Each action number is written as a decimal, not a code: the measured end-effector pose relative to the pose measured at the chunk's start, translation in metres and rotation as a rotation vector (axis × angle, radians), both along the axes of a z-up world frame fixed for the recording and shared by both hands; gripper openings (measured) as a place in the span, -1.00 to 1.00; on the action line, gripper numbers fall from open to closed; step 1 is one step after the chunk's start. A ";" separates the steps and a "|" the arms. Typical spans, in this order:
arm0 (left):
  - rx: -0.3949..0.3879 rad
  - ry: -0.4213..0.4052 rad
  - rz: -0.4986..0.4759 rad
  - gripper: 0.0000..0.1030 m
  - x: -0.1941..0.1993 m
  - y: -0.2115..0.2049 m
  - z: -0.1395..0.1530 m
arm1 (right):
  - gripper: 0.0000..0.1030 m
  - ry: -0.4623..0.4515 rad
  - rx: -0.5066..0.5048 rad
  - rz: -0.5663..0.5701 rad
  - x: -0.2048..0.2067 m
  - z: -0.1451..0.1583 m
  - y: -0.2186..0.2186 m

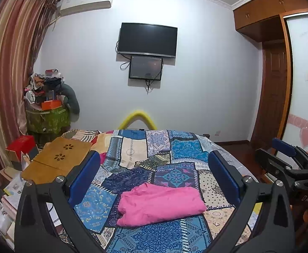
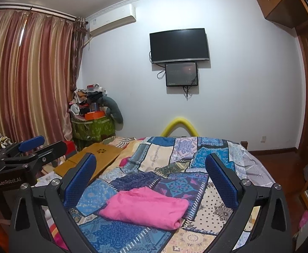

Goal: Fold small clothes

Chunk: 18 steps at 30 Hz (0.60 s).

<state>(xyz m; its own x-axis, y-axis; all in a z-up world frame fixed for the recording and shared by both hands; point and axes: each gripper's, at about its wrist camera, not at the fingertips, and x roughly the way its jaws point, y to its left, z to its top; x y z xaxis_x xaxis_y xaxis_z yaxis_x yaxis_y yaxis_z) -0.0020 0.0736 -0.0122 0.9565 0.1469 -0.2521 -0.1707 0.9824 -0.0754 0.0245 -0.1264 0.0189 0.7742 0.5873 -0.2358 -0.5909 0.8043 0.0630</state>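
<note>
On the patchwork blue bedspread (image 1: pixel 154 236) lies the folded pink cloth garment (image 1: pixel 161 203), a neat bundle. Your left tool (image 1: pixel 154 168) and right tool (image 2: pixel 150 171) both hover above it, spread wide, holding nothing. Lower gently; press loose edges flat.

One folded pink garment (image 1: pixel 161 204), two wall screens (image 1: pixel 147 40), one wooden lap desk (image 1: pixel 59 158), two grippers (image 1: pixel 154 168).
</note>
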 end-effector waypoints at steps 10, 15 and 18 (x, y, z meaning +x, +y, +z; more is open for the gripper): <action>-0.004 0.007 -0.004 0.99 0.002 0.000 -0.002 | 0.99 0.005 -0.002 -0.002 0.000 0.001 -0.001; -0.008 0.012 -0.010 0.99 0.004 0.002 -0.002 | 0.99 0.007 -0.003 -0.002 -0.001 0.001 -0.001; -0.009 0.012 -0.012 0.99 0.003 0.002 -0.002 | 0.99 0.011 -0.006 -0.004 0.000 0.000 -0.001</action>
